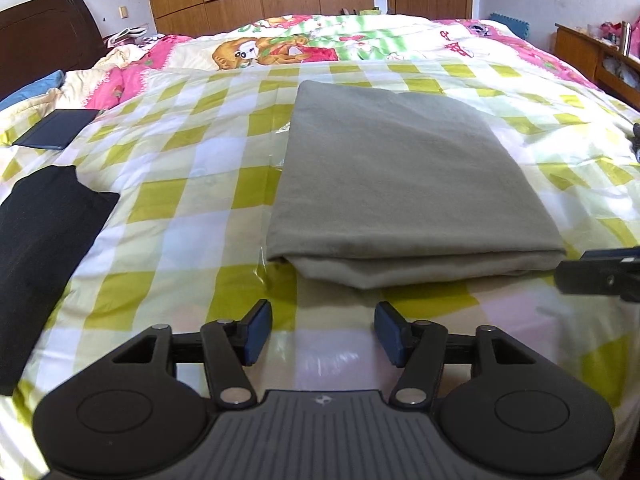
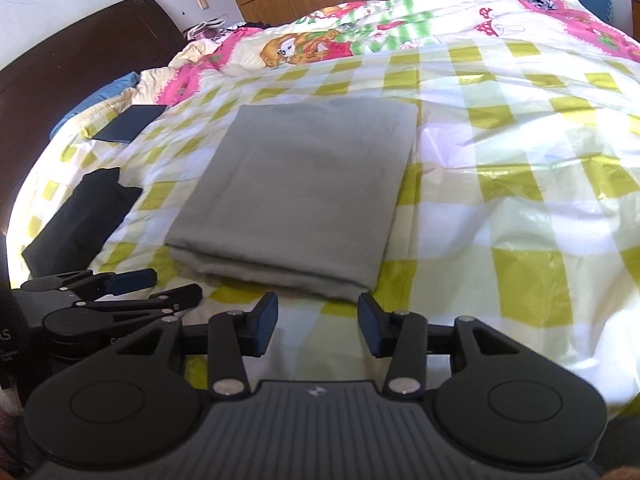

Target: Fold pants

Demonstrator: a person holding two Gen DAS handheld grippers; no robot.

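Squarely ahead of both parted tongs, folded grey pants, untouched.

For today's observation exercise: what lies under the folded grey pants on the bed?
The folded grey pants rest on a yellow-and-white checked sheet, which shows all around them. The patch of sheet directly beneath is covered, so anything there cannot be seen.

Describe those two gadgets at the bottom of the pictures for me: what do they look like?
Both look alike. The left gripper and the right gripper each have a ribbed dark grey body with a small pale logo, two round black discs at the sides, black link arms joined by silver pins, and jaws faced with dark blue pads. No cables or sleeves show.
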